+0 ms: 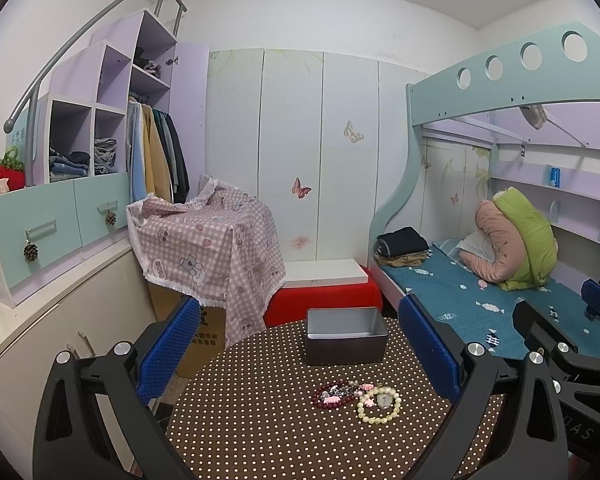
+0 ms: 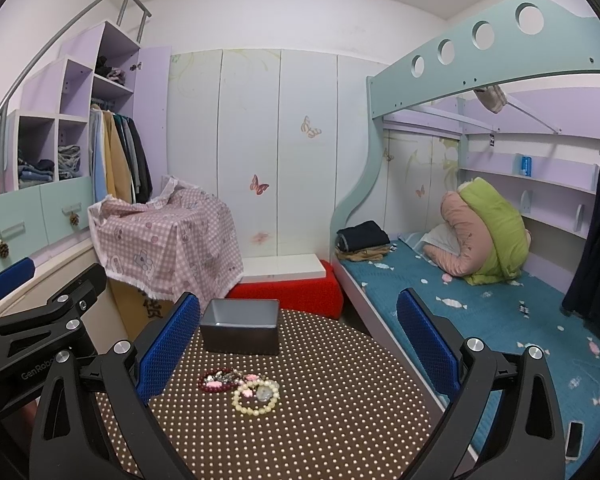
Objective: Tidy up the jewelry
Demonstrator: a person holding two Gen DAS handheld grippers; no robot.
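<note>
Tin (image 1: 346,336) upright at table's (image 1: 260,432) far edge, we see nothing in it | bracelets (image 1: 356,398) heaped mid-table, near tin, not touching | our left gripper (image 1: 300,356) spread wide, holding nothing | right gripper (image 2: 298,350) likewise wide, holding nothing

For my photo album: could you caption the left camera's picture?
Open left gripper above bead bracelets and an empty grey tin on a dotted table.

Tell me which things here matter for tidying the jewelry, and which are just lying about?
For the job: cream bead bracelet; dark red bead bracelet; grey metal box; both open grippers.

Lying about: folded clothes; checked cloth; phone.
</note>
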